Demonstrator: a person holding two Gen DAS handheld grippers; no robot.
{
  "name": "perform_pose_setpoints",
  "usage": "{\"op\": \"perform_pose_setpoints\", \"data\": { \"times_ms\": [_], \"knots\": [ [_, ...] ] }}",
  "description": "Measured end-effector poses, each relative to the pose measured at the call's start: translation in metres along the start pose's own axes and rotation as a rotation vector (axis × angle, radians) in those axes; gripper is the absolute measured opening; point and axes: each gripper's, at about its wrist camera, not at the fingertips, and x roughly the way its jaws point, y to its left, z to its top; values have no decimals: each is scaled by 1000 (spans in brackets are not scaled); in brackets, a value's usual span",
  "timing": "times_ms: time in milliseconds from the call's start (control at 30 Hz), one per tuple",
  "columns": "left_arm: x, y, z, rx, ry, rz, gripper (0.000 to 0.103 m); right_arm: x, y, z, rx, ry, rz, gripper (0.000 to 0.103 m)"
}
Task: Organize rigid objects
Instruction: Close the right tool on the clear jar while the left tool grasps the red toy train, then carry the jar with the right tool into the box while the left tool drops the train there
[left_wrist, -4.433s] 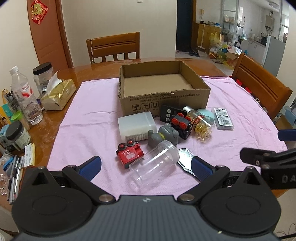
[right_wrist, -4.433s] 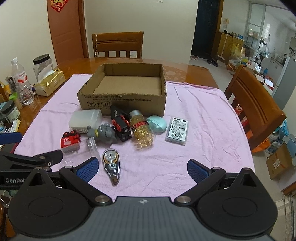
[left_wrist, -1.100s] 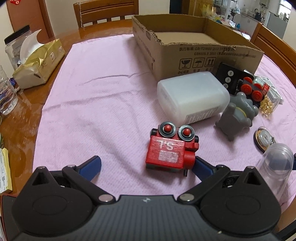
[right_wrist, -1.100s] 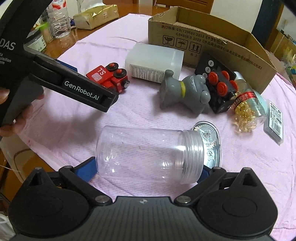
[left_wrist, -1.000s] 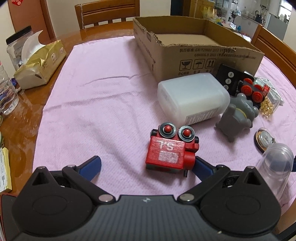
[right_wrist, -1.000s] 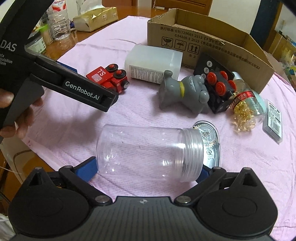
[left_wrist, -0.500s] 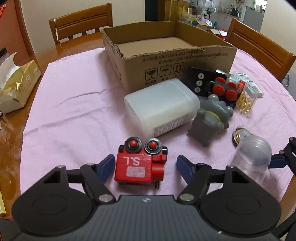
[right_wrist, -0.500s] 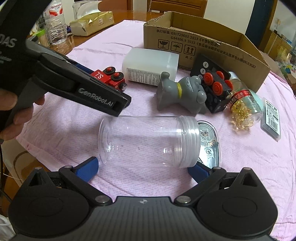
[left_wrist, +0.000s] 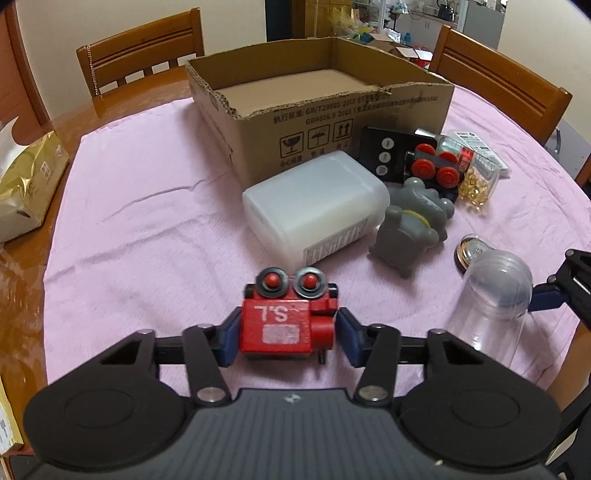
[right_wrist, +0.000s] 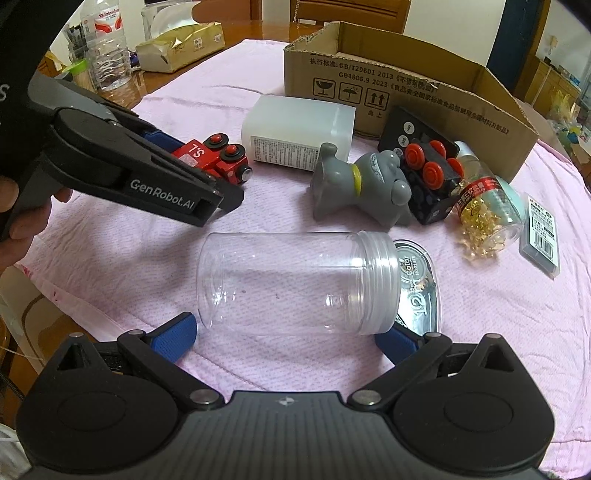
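Red toy train (left_wrist: 286, 326) sits clamped in the left tongs (left_wrist: 288, 338); cardboard box (left_wrist: 321, 110) lies at twelve o'clock. Right tongs (right_wrist: 291, 336) gape wide around the clear jar (right_wrist: 295, 282), lying crosswise.

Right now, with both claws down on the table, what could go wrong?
1. The left claw grips the red toy train only at its near end, so it may pivot on lifting.
2. The clear jar lies on its side between the open right claw; it could roll.
3. The jar rests on the tape dispenser and may drag it.

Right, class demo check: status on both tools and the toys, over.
Left tool shut on red toy train. Right tool open, straddling clear jar lying on cloth. Cardboard box empty, path clear.
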Motion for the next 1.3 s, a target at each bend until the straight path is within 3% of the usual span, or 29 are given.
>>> {"op": "perform_pose_setpoints", "data": {
  "times_ms": [133,433,600,833,1300],
  "knots": [
    [-1,3,-1,1,4,-1,50,1,0,7,-1,27,-7,103],
    [-2,12,-2,-9,14,3,50,-2,2,24,13,2,-35,103],
    [-3,15,-1,-10,22,-14,50,-4,6,33,1,24,-56,93],
    [-4,18,0,-11,35,-31,50,-8,4,38,22,50,-65,93],
    [-36,7,21,-67,84,14,50,-37,-36,59,-60,-1,51,93]
  ]
}}
